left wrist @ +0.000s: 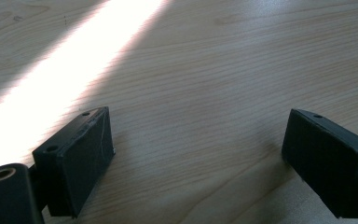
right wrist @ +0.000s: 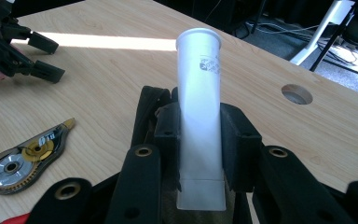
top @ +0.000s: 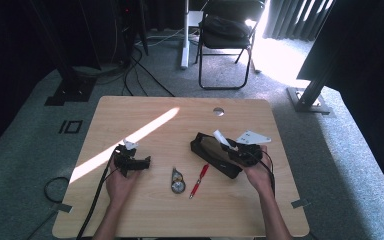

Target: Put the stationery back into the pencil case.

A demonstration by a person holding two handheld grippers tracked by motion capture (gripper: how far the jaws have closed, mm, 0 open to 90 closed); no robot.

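Right tongs clamping a white tube between both pads, at centre of the right gripper view, cap end pointing up toward the top of the frame, crimped flat end sitting low between the jaws. In the high view, same white tube showing right of centre, poking up and to the left out of the right tongs, just above a black pouch lying open on the worktop. Black pouch peeking out behind the tube in the right gripper view, directly under it.

Left tongs standing wide open, nothing between the pads, hovering close over bare wood beside a bright sun stripe at upper left of the left gripper view. In the high view, left tongs sitting left of centre, well apart from the pouch.

Lying between the two hands, low centre of the high view: a correction tape roller and, just right of it, a red pen.
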